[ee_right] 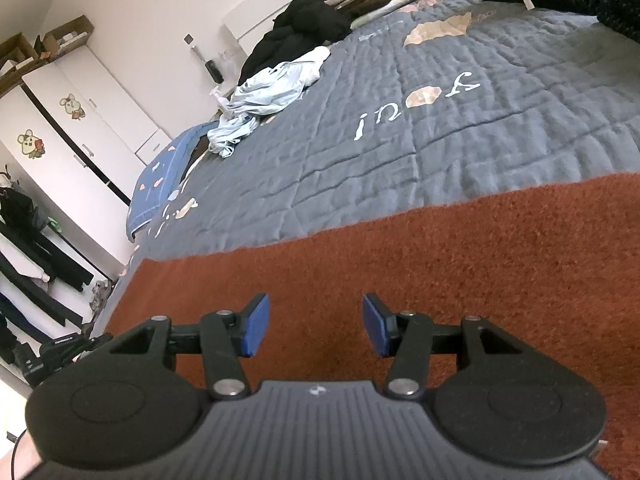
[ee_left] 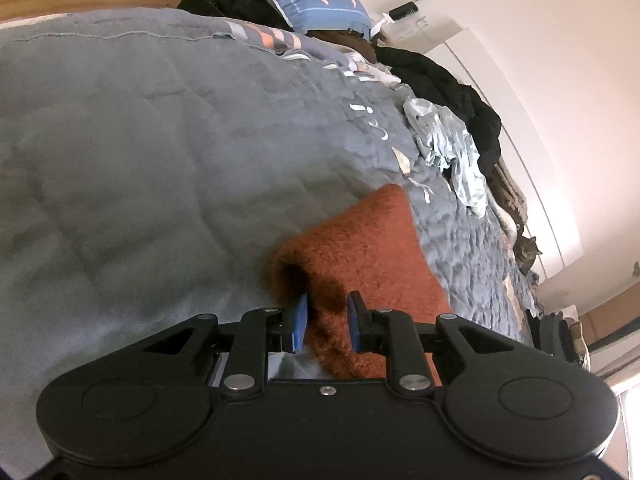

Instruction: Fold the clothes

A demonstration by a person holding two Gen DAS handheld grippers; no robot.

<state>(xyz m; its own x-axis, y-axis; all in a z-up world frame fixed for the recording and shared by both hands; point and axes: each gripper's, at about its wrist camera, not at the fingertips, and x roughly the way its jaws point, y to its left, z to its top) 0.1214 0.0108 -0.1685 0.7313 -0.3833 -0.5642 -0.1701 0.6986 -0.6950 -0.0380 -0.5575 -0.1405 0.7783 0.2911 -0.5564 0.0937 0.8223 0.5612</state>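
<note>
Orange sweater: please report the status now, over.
Left gripper shut on orange sweater, edge bunched. Right gripper open above it, holding nothing. Light blue shirt lies apart, not in the way.

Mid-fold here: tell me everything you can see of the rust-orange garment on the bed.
The rust-orange garment looks like a fuzzy, thick knit, plain in colour, with no print showing. It lies on the grey quilt. In the right wrist view it spreads broad and flat with a straight far edge. In the left wrist view one bunched part is lifted, and the left gripper is shut on that fold between its blue pads. The right gripper is open above the fabric, gripping nothing. Sleeves or collar cannot be made out.
</note>
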